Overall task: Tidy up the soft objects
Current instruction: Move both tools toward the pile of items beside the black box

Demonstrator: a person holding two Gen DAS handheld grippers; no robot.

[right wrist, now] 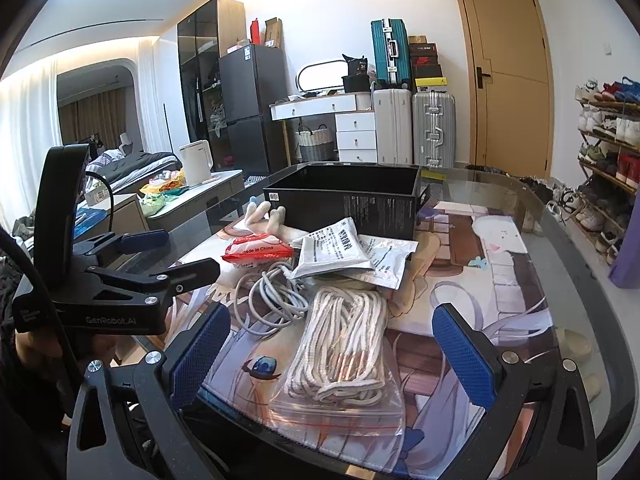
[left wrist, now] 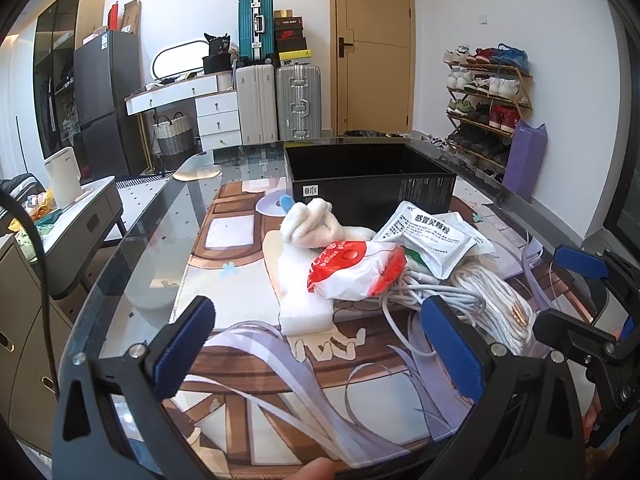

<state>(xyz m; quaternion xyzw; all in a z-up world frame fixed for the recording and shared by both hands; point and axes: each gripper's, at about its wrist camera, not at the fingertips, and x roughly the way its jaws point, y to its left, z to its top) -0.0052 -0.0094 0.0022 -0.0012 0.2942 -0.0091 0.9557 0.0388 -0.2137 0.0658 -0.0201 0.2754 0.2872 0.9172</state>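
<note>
A heap lies on the printed mat in front of an open black box (left wrist: 372, 176) (right wrist: 348, 200): a white plush toy (left wrist: 316, 224) (right wrist: 268, 216), a red and white packet (left wrist: 356, 268) (right wrist: 258, 252), white sachets (left wrist: 432, 236) (right wrist: 332, 252), a grey cable (left wrist: 432, 296) (right wrist: 272, 300), a white foam block (left wrist: 304, 304), and white rope in a clear bag (right wrist: 340, 356) (left wrist: 500, 304). My left gripper (left wrist: 320, 348) is open and empty, short of the foam block. My right gripper (right wrist: 332, 356) is open, its jaws either side of the rope bag.
The glass table (left wrist: 132, 264) (right wrist: 580, 240) has a curved edge. The left gripper (right wrist: 160, 252) shows at the left of the right wrist view, the right gripper (left wrist: 584, 300) at the right of the left wrist view. Suitcases, a dresser and a shoe rack stand beyond.
</note>
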